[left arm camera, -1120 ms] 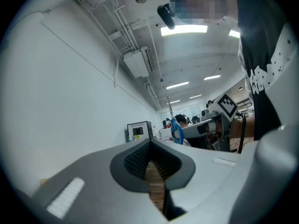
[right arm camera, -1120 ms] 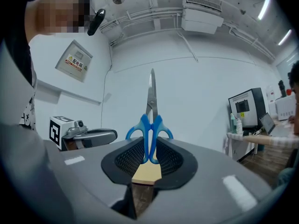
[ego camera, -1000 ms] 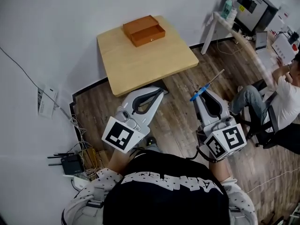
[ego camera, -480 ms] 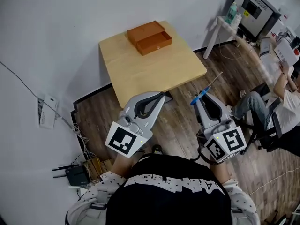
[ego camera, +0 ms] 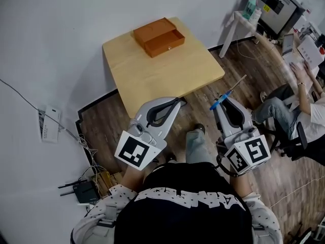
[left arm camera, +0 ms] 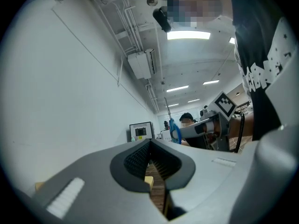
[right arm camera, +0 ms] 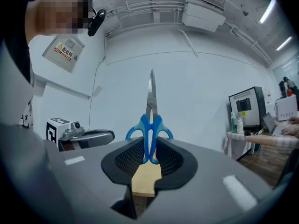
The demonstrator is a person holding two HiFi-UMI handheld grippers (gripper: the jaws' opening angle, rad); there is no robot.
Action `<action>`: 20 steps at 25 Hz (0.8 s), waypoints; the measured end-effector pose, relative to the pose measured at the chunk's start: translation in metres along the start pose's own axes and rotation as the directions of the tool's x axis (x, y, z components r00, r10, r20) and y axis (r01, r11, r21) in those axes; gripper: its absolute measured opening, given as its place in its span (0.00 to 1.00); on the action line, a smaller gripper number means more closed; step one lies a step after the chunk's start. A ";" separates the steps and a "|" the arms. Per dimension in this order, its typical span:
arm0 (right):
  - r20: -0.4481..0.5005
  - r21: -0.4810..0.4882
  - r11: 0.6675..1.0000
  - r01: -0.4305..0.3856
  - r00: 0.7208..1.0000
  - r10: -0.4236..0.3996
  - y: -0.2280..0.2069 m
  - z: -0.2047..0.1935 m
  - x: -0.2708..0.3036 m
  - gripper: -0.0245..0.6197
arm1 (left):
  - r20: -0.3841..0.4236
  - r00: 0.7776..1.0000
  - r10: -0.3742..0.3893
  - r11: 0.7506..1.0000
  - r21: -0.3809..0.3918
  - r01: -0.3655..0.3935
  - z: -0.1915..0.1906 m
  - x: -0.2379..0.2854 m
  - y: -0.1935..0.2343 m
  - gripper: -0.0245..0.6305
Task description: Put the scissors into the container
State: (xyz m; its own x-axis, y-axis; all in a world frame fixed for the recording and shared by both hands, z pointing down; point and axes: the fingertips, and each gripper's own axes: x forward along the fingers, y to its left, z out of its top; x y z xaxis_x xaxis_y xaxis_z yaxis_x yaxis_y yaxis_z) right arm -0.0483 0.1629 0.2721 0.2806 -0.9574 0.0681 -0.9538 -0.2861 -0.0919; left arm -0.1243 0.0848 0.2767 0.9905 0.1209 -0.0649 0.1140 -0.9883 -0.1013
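Right gripper (right arm camera: 149,154) pinches the scissors (right arm camera: 150,118); left gripper (left arm camera: 150,147) is pressed together, empty. Open table (ego camera: 162,71) stretches ahead to the container (ego camera: 157,36) at its far edge.

Found a light wooden counter (ego camera: 162,70) with rounded corners, standing on a dark plank floor (ego camera: 101,123), far edge close to the white wall (ego camera: 61,29). Counted one thing on its top: an orange-brown container (ego camera: 156,36), open upward, in two sections one behind the other. Placed it near the far edge, turned a little askew to the counter's sides. Noted, down on the floor by the wall at the left, a black router (ego camera: 81,191) beside a tangle of cables (ego camera: 96,174).
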 end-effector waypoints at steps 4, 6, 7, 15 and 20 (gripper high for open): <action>0.010 -0.006 1.000 -0.025 1.000 0.025 -0.019 0.005 0.020 0.18 | -0.016 0.999 0.046 0.999 0.010 -0.046 -0.001 0.010 0.018 0.04; 0.010 -0.008 0.998 -0.056 0.998 0.056 -0.028 0.006 0.035 0.18 | -0.017 0.997 0.081 0.997 0.020 -0.080 -0.002 0.018 0.030 0.04; 0.008 -0.009 0.997 -0.072 0.997 0.072 -0.032 0.005 0.044 0.18 | -0.016 0.995 0.099 0.995 0.025 -0.099 -0.002 0.022 0.037 0.04; 0.006 -0.004 0.985 -0.174 0.985 0.174 -0.069 0.012 0.106 0.18 | -0.006 0.982 0.186 0.981 0.051 -0.186 -0.002 0.069 0.081 0.04; 0.014 0.022 0.978 -0.207 0.978 0.207 -0.095 0.013 0.134 0.18 | -0.026 0.977 0.210 0.977 0.036 -0.209 -0.010 0.096 0.096 0.04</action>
State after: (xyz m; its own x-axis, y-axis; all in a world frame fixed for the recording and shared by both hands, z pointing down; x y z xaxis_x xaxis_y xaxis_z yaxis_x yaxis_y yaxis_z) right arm 0.0812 0.0612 0.2773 0.0789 -0.9963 0.0339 -0.9886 -0.0826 -0.1262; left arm -0.0174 0.0007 0.2704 0.9941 -0.0914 -0.0587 -0.0979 -0.9878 -0.1208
